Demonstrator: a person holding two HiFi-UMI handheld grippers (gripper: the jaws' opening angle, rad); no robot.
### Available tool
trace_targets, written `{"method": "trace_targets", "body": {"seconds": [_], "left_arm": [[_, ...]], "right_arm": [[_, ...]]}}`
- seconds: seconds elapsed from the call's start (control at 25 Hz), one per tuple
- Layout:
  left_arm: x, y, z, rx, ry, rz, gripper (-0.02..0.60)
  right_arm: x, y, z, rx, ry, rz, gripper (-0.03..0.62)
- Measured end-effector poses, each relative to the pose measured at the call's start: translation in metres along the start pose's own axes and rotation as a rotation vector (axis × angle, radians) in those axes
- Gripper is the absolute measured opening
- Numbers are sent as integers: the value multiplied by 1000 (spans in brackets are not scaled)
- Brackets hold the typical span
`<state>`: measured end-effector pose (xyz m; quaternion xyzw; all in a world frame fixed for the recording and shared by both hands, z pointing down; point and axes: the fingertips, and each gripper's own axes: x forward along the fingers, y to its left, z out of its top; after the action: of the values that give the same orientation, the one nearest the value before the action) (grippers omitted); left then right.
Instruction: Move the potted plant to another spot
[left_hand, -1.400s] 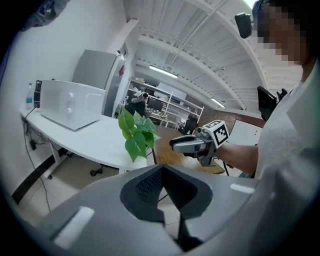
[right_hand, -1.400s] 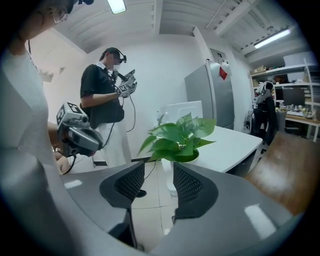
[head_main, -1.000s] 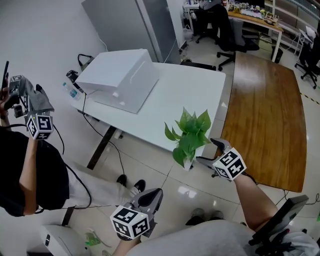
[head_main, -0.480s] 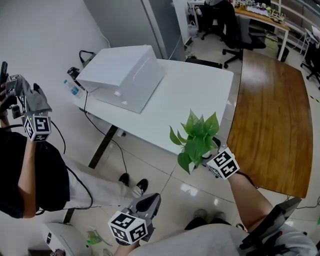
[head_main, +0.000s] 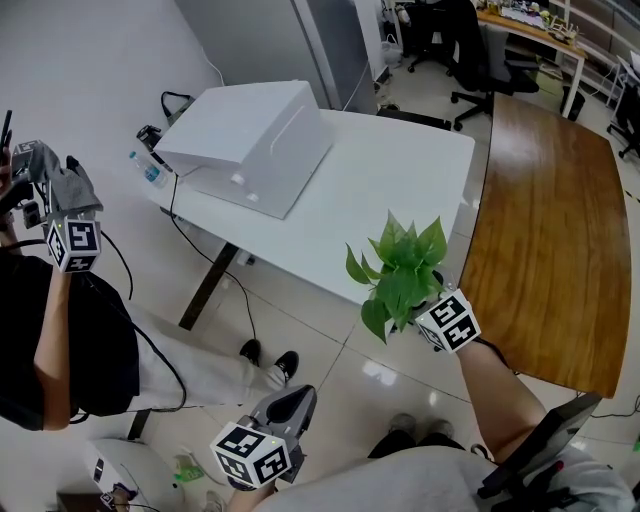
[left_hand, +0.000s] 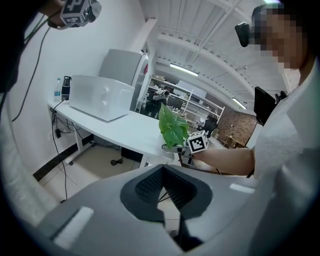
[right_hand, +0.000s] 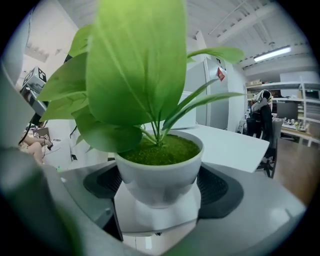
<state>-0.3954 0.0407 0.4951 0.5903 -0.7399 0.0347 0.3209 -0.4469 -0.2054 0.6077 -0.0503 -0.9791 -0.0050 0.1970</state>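
At table (head_main: 400, 185) corner, right gripper (right_hand: 159, 184), jaws just closing, clasps smooth white potted plant (head_main: 402, 265); left gripper (left_hand: 165, 188) clenched

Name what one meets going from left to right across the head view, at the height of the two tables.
Another person's marker cube → white box → potted plant → wooden table.

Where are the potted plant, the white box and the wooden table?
potted plant (right_hand: 160, 172): right gripper view, front of its white pot.
white box (head_main: 262, 135): head view, its top face.
wooden table (head_main: 545, 200): head view, bare top.
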Motion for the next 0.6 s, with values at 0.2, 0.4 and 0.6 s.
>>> {"method": "trace_targets", "body": {"seconds": [0.2, 0.4, 0.6], "left_arm": [[3, -3, -11, -8, 17, -13, -3], [5, -2, -9, -8, 18, -10, -3], [11, -3, -3, 6, 14, -11, -3]], "right_arm": [[1, -1, -1, 0, -8, -3, 454], [1, -2, -1, 0, -6, 2, 453], [-3, -3, 2, -2, -9, 8, 456]]}}
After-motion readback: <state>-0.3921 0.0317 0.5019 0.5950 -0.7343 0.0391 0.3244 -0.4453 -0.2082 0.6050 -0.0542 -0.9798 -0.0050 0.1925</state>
